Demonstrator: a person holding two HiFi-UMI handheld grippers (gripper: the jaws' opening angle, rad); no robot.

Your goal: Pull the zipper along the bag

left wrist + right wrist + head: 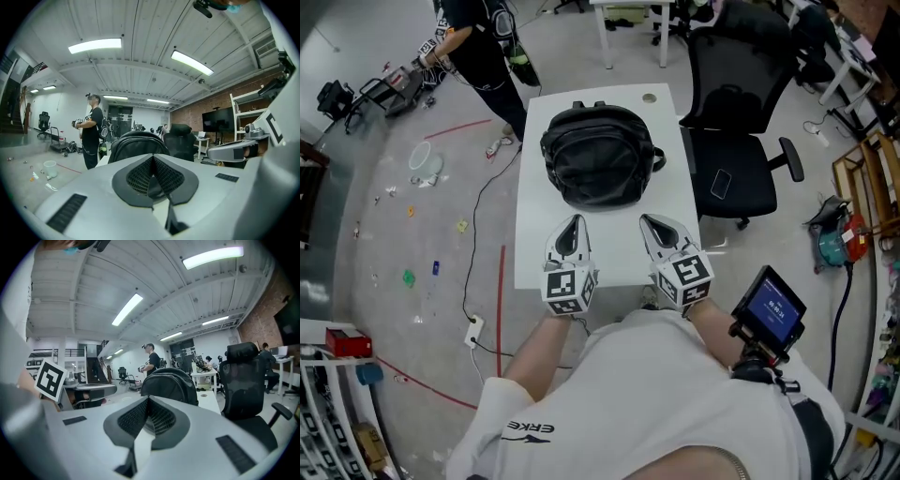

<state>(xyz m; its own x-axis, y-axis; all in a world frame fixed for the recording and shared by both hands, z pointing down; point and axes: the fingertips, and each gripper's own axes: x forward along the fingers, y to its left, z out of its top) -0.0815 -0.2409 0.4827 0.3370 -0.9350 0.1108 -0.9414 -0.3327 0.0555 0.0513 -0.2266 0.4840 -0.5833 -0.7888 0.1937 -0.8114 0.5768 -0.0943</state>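
Head view: the left gripper and right gripper are hovering just short of the black backpack, tongs pressed together, empty, likely staging before reaching for it.

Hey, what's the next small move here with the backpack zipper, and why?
Probably open the right gripper and ease it forward to the backpack: both it and the left gripper sit shut and empty over the table, short of the backpack.

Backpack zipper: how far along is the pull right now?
Done: nothing visible; the backpack sits untouched on the white table. In hand: nothing; left claw and right claw are shut, empty, short of it. Left: find the zipper, grip it, draw it along.
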